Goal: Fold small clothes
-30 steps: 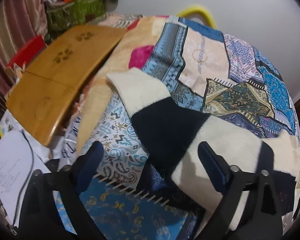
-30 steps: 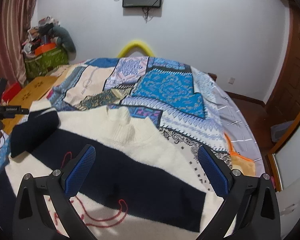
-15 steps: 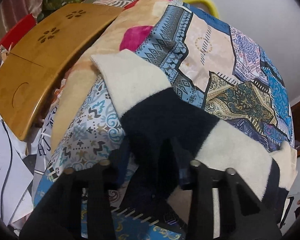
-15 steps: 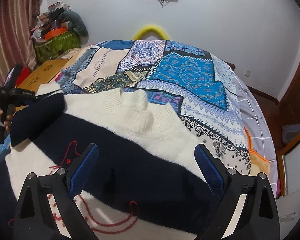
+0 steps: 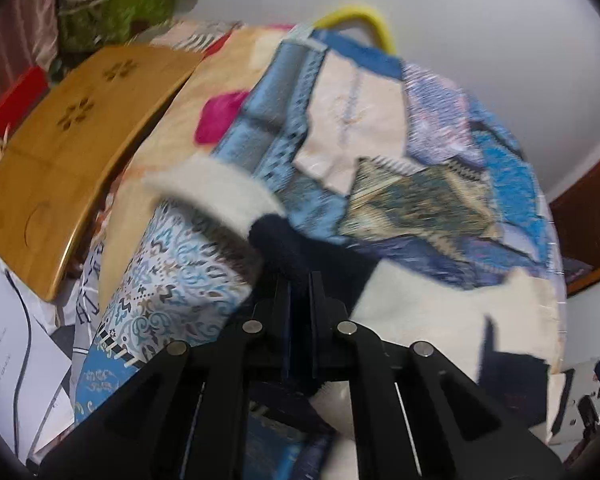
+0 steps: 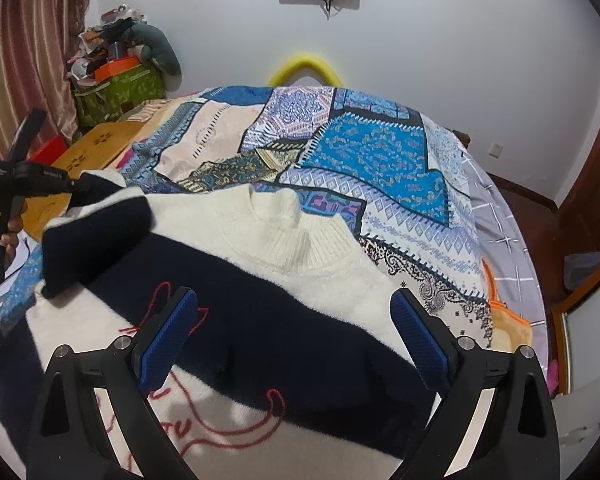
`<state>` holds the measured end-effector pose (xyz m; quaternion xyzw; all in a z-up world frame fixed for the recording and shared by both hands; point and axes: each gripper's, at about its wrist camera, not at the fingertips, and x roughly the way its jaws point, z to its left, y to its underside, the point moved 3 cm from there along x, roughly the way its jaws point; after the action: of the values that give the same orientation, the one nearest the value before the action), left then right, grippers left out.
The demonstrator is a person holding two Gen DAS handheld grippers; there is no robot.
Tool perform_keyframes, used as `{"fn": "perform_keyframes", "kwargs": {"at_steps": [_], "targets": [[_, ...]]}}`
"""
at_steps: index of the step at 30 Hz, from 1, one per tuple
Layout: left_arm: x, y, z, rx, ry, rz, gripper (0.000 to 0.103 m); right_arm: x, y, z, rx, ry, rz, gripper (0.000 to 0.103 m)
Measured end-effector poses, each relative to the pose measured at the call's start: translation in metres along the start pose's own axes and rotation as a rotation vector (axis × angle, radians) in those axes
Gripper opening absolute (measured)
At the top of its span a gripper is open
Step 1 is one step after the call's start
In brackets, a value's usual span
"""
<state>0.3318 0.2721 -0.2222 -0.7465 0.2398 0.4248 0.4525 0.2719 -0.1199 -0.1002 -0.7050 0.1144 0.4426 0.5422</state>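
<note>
A small cream and navy striped sweater (image 6: 284,280) with red stitching lies spread on the patchwork bedspread (image 6: 364,160). My left gripper (image 5: 300,280) is shut on the navy band of the sweater's sleeve (image 5: 284,240) and holds it lifted off the bed, its cream cuff (image 5: 216,188) hanging forward. In the right wrist view the left gripper (image 6: 70,186) shows at the left, holding that sleeve (image 6: 100,236) raised over the sweater's body. My right gripper (image 6: 294,328) is open and empty above the sweater's chest.
A wooden lap table (image 5: 68,148) lies left of the bed, with papers and a cable (image 5: 20,340) below it. A green bag with clutter (image 6: 116,88) stands in the far left corner. A yellow hoop (image 6: 306,66) leans at the headboard. An orange cloth (image 6: 508,320) lies at the bed's right edge.
My left gripper closed on the sleeve's navy band and lifted it, so the cuff now hangs off the bed. The right gripper stayed open over the sweater, shifting only slightly.
</note>
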Motion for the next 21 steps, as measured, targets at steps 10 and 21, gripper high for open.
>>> {"fn": "perform_keyframes", "kwargs": {"at_steps": [10, 21], "targets": [[-0.074, 0.006, -0.077, 0.133, 0.121, -0.115, 0.006, -0.030, -0.004, 0.004, -0.018, -0.002, -0.048, 0.096], [-0.100, 0.051, -0.173, 0.280, 0.254, -0.124, 0.006, -0.048, 0.005, -0.005, 0.017, -0.015, -0.078, 0.096]]}}
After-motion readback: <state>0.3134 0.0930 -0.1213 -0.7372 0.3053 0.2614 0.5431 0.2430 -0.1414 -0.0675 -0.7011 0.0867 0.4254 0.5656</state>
